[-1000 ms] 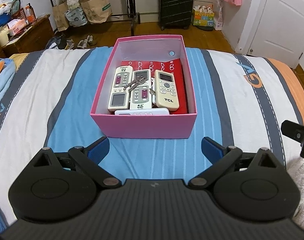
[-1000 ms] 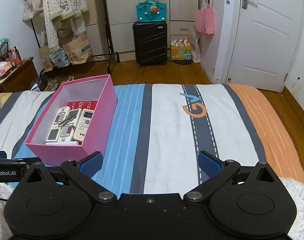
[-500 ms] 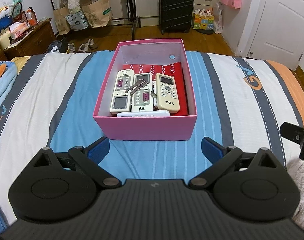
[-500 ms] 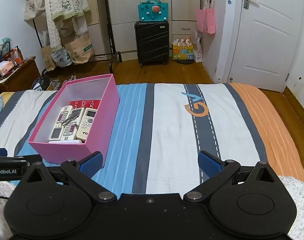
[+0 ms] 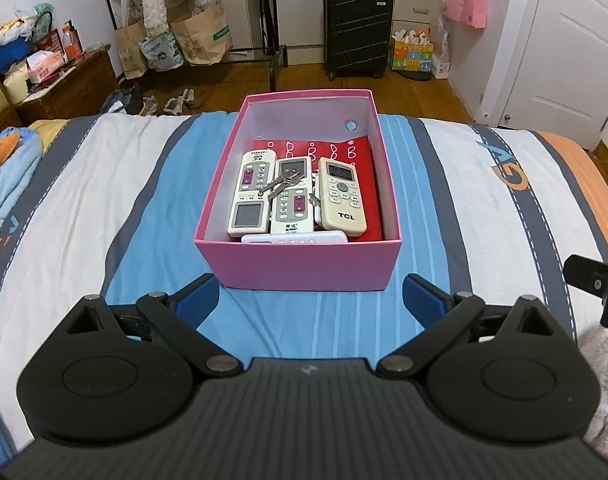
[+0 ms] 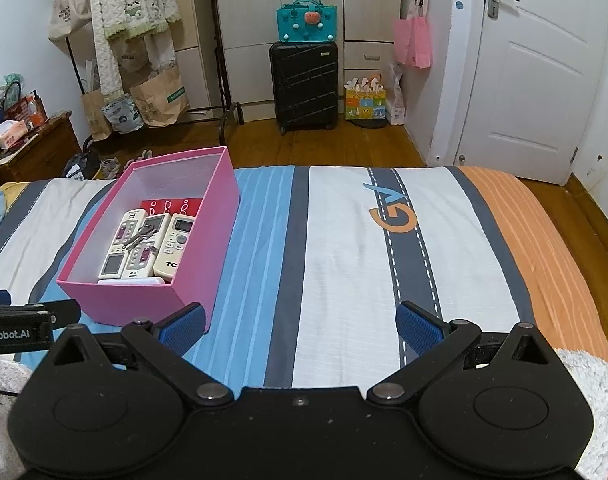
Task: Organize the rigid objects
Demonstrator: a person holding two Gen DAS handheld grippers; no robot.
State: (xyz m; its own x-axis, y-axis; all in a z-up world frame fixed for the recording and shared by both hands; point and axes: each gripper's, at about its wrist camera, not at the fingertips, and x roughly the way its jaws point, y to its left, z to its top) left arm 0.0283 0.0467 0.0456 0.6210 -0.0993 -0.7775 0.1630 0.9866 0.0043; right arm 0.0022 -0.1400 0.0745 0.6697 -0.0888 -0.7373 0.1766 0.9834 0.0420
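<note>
You can read "TCL" on the cream rectangular plastic remote (image 5: 342,197) in the pink cardboard box (image 5: 304,266). The striped bedspread (image 6: 344,264) carries large orange "G" lettering (image 6: 394,218), and the black bar (image 6: 13,334) at your left reads "enRobot.AI".

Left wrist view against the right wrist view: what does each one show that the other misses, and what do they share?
Only the left wrist view shows the round hole in the far wall of the pink box and a blue plush toy at the bed's left edge. Only the right wrist view shows the whole white door, handle included, and the bed's full orange edge. Both show the box holding remotes with keys lying on them, the black suitcase, the striped bedspread, and an open, empty gripper: left gripper, right gripper.
</note>
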